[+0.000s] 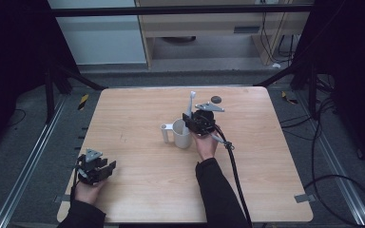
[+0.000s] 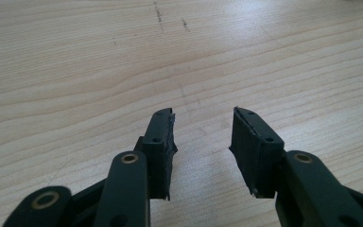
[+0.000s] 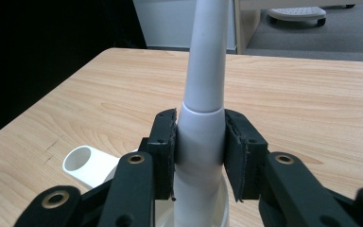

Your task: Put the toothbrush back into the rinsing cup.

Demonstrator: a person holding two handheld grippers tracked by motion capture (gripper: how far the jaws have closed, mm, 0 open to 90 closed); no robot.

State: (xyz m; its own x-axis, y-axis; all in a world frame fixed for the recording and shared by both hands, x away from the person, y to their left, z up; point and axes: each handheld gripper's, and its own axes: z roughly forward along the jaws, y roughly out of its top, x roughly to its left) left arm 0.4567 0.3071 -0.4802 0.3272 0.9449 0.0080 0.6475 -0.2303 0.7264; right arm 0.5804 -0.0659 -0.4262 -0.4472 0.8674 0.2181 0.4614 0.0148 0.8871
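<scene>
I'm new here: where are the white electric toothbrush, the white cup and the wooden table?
white electric toothbrush [image 3: 201, 127], right gripper view, handle
white cup [image 1: 182, 137], high view, side wall
wooden table [image 1: 138, 109], high view, bare top

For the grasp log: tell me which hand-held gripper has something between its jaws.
The right hand-held gripper: its jaws clamp the white toothbrush handle standing in the white cup. The left hand-held gripper holds nothing.

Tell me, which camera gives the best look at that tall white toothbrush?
The right gripper view: the toothbrush stands close up, its handle between the right gripper pads, over the white cup. The high view shows it small but whole, head included. The left gripper view shows bare table.
</scene>
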